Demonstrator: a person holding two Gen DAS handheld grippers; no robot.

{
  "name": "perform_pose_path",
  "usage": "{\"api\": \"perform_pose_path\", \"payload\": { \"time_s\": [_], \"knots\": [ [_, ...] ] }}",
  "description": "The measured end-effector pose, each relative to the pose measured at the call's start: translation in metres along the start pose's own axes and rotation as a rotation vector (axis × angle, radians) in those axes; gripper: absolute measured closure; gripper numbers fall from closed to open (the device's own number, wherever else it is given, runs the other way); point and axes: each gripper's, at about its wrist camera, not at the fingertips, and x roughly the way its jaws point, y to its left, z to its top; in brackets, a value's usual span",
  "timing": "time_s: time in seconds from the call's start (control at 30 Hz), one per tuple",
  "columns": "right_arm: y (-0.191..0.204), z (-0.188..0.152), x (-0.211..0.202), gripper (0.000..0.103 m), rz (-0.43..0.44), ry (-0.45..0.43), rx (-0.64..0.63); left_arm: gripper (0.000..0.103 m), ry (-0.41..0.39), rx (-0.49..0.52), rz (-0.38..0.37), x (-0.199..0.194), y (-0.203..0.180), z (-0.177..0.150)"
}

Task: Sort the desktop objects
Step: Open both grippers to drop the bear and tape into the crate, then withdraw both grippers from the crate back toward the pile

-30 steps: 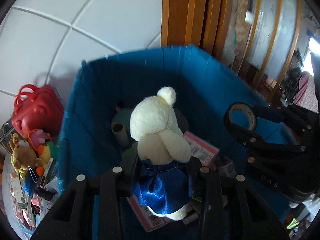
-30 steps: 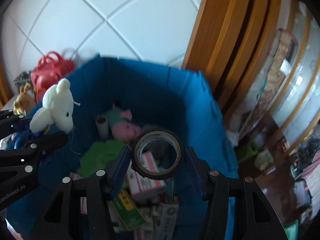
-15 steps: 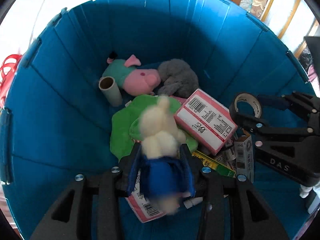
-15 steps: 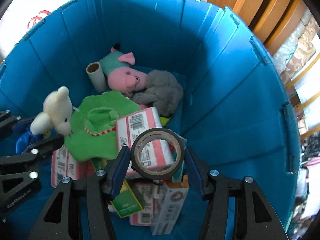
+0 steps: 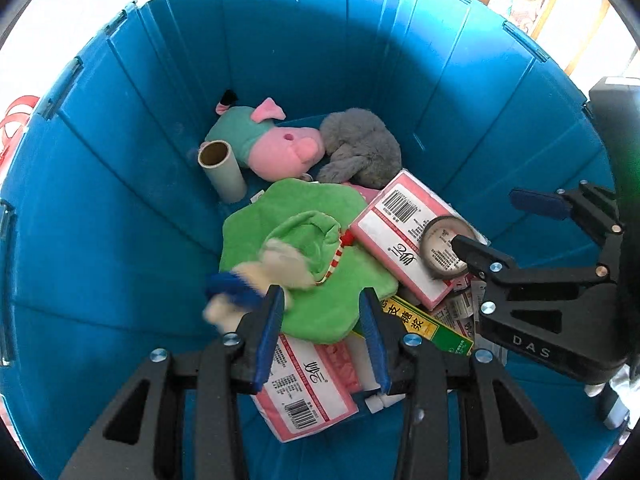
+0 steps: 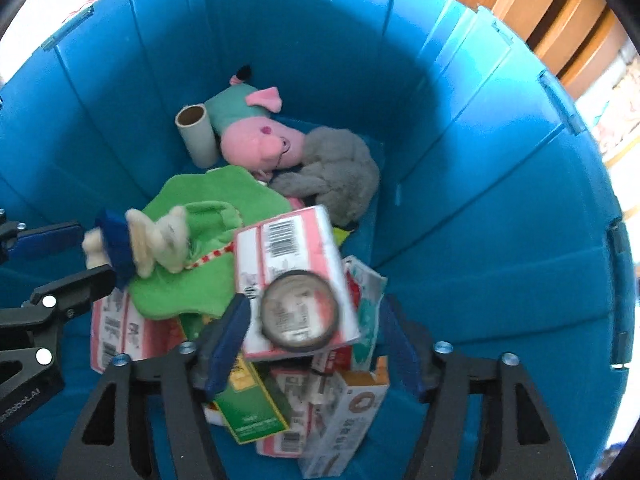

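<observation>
Both grippers hang over a deep blue bin (image 5: 120,160), also in the right wrist view (image 6: 480,160). My left gripper (image 5: 322,322) is open; the white bear in a blue dress (image 5: 256,276) is blurred, loose, by its left finger over the green plush (image 5: 304,264). It also shows in the right wrist view (image 6: 140,244). My right gripper (image 6: 316,340) is open; the tape roll (image 6: 300,312) is blurred and free between the fingers, over a pink box (image 6: 288,248). The left wrist view shows the roll (image 5: 444,248) beside the right gripper (image 5: 504,224).
The bin holds a pink pig plush (image 5: 272,144), a grey plush (image 5: 360,148), a cardboard tube (image 5: 222,170), pink boxes (image 5: 400,236), a green box (image 5: 428,326) and other cartons (image 6: 344,420). Wooden furniture (image 6: 560,20) stands behind the bin.
Both grippers have opened. The bear has dropped out of the left gripper and the tape roll out of the right, both falling onto the pile in the bin.
</observation>
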Motion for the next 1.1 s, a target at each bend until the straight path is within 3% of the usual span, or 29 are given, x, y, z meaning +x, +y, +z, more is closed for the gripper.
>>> {"api": "perform_pose_path", "payload": {
  "time_s": [0.27,0.57,0.8,0.97,1.1],
  "knots": [
    [0.003,-0.001,-0.030,0.032,-0.016,-0.036,-0.025,0.065,-0.020,-0.001,-0.003,-0.006,0.000,0.001],
    [0.012,-0.020,-0.109,0.015,-0.059,-0.209,-0.045,0.065,-0.261,0.019,-0.045,-0.077,-0.001,-0.010],
    [0.040,-0.042,-0.158,0.005,-0.030,-0.367,-0.076,0.065,-0.468,0.044,-0.018,-0.148,0.011,-0.051],
    [0.076,-0.055,-0.186,0.004,0.046,-0.502,-0.088,0.041,-0.625,-0.018,0.036,-0.192,0.045,-0.093],
    [0.109,-0.065,-0.202,0.001,0.133,-0.594,-0.096,0.040,-0.698,-0.101,0.104,-0.213,0.082,-0.127]
  ]
}}
